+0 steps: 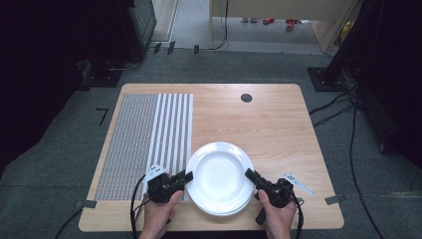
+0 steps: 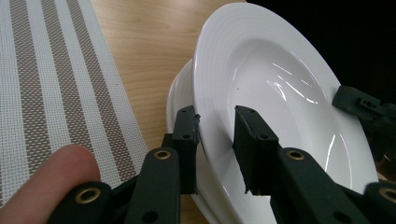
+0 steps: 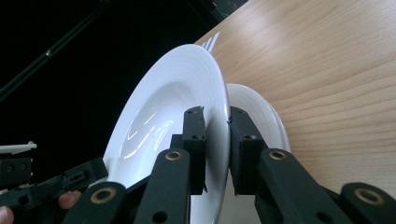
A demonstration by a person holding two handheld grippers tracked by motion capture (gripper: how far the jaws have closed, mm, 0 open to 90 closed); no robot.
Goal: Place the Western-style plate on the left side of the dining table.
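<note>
Two grippers on one plate. Top plate (image 1: 219, 177) sits on a stack of white plates (image 1: 234, 208) at the near edge of the wooden table (image 1: 278, 119), just right of the striped placemat (image 1: 149, 139).

Left gripper (image 1: 185, 177) comes in at the top plate's left rim. Left gripper view: rim of top plate (image 2: 261, 84) runs between the jaws. One pad is against the underside; the other stands over the inner face with a visible gap, so no full clamp there. No earlier frame to go on, so I call it unclamped, with the rim between the pads.

Right gripper (image 1: 250, 175) is at the right rim. Right gripper view: both pads press the rim of top plate (image 3: 177, 102), one on each face. Clamped.

Both gripper views show the top plate's rim clear of the lower plate (image 3: 254, 107) on that side.

Plate look: glossy white, deep well, wide rim with fine concentric ridges, light glare streaks in the bowl, one tiny dark speck on the inner face. Lower plates look the same, offset slightly toward the person.
</note>
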